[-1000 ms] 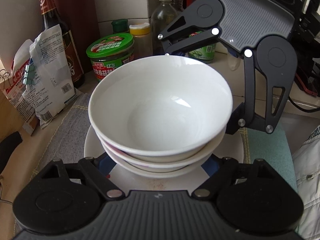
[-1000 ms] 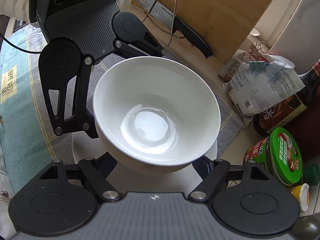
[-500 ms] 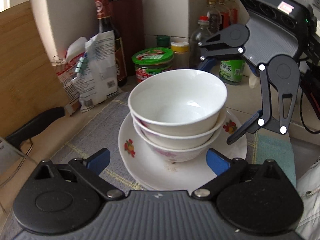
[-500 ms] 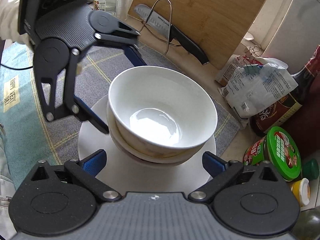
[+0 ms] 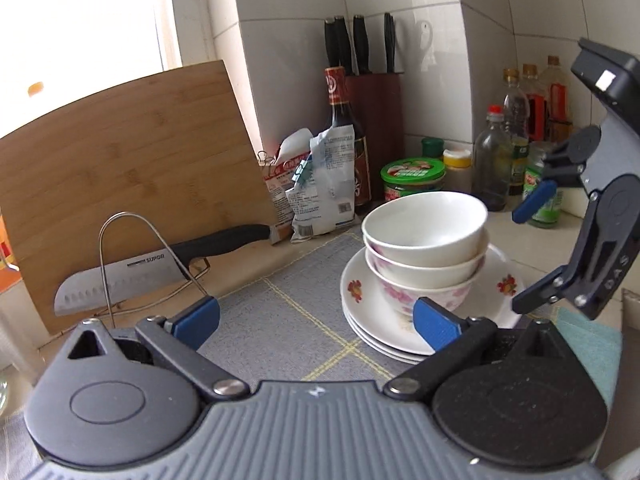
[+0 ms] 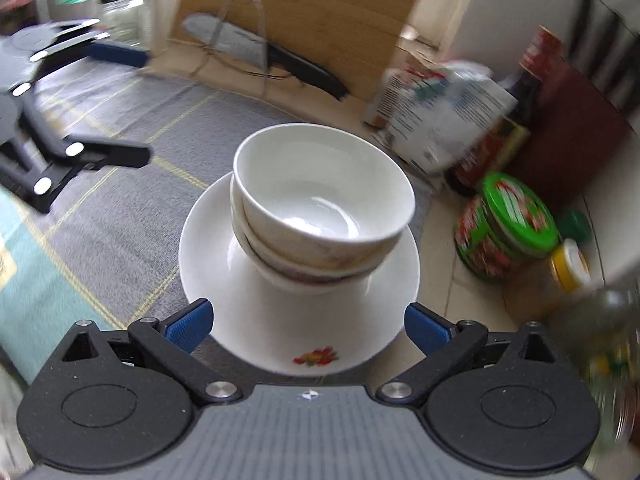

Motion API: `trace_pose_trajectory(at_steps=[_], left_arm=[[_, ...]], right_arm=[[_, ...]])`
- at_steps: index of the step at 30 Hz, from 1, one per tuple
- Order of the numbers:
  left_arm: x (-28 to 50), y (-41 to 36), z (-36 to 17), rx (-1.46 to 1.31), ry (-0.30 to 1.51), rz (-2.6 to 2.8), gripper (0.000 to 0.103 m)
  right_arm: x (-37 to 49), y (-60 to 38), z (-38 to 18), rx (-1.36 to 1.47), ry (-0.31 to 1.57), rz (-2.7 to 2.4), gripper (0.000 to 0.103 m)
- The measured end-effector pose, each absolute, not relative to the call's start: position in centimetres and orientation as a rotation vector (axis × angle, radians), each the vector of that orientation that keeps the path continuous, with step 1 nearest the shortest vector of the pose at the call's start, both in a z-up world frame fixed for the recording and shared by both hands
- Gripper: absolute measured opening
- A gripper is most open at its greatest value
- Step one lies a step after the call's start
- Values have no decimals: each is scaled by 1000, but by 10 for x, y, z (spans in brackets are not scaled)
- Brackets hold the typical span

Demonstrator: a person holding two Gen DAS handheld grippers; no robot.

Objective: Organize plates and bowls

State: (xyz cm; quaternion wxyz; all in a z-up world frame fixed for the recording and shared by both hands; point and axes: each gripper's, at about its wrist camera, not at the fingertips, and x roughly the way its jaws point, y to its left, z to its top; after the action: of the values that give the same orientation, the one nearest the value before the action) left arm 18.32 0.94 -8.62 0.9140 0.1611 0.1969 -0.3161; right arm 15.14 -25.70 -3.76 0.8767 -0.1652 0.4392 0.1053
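Note:
Three bowls are nested, the top one plain white point(image 5: 424, 226) point(image 6: 324, 192), the lower ones flowered. They stand on a stack of flowered white plates point(image 5: 360, 312) point(image 6: 304, 320) on a grey checked mat point(image 5: 280, 304). My left gripper point(image 5: 316, 320) is open and empty, drawn back to the left of the stack. My right gripper point(image 6: 306, 326) is open and empty, its fingertips either side of the plates' near rim, apart from them. It shows in the left wrist view point(image 5: 528, 256) at the stack's right. The left gripper shows in the right wrist view point(image 6: 116, 104).
A bamboo cutting board point(image 5: 120, 184) leans at the back left with a knife point(image 5: 160, 268) on a wire stand. Food bags point(image 5: 316, 192), a sauce bottle point(image 5: 344, 132), a knife block, a green-lidded jar point(image 5: 412, 178) point(image 6: 508, 228) and several bottles stand behind. A teal cloth point(image 5: 592, 344) lies right.
Both grippers have let go of the top white bowl, which now rests in the stack. Both have drawn back and away from it with jaws open.

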Motion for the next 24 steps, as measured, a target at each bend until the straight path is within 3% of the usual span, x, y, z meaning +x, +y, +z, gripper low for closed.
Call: trace_pose_trajectory(at_steps=[12, 24], left_arm=[[119, 34, -72, 254, 549, -564, 102], [107, 46, -35, 213, 603, -485, 102]], right_arm=[[74, -216, -36, 45, 932, -196, 103], [36, -193, 12, 104, 814, -312, 103]])
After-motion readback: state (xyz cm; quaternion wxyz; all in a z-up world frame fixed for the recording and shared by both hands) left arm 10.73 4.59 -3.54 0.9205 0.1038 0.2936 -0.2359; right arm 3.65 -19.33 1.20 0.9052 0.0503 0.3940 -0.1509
